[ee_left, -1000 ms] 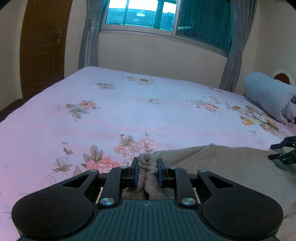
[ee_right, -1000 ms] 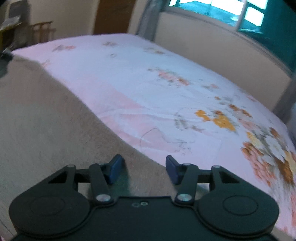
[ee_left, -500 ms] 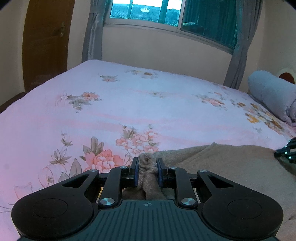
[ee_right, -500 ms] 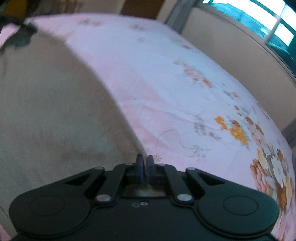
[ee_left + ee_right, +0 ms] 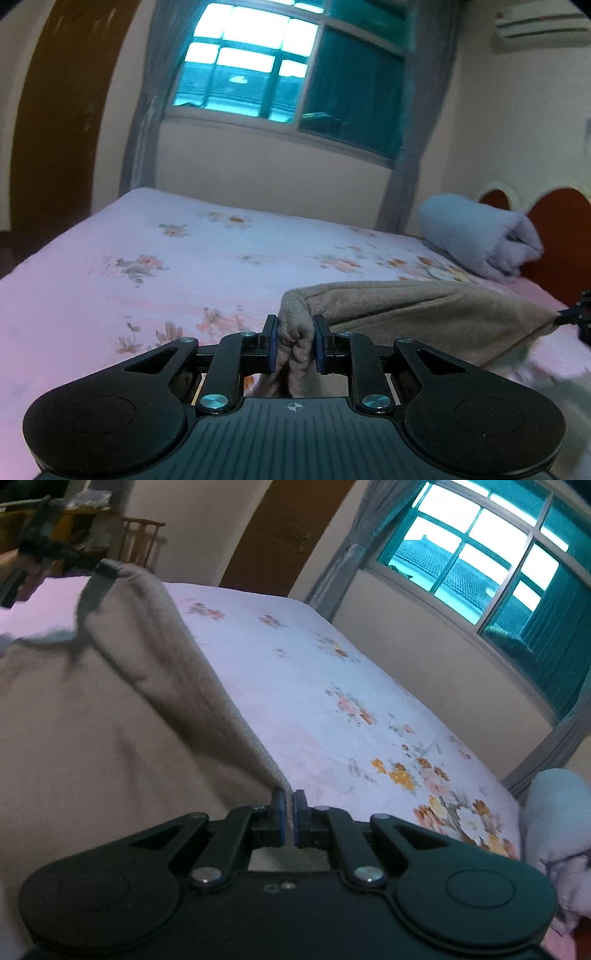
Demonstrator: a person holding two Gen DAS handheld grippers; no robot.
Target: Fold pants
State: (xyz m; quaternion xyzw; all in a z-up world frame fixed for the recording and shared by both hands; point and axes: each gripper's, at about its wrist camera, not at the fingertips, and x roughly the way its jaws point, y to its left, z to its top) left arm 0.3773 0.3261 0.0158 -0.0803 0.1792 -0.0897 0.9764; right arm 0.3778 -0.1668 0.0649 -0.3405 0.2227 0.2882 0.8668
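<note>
with the left gripper [image 5: 293, 345] and right gripper [image 5: 289, 818] each clamped on a corner of the pants [image 5: 424, 314], carry both level — edge taut — before lowering onto the bed [image 5: 184, 266].

Fuzzy matt cloth pants [image 5: 424, 314], smooth cotton-like bedsheet [image 5: 184, 266], matt black plastic jaws

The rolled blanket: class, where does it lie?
The rolled blanket lies at the bed's far right in the left wrist view, against the headboard.
</note>
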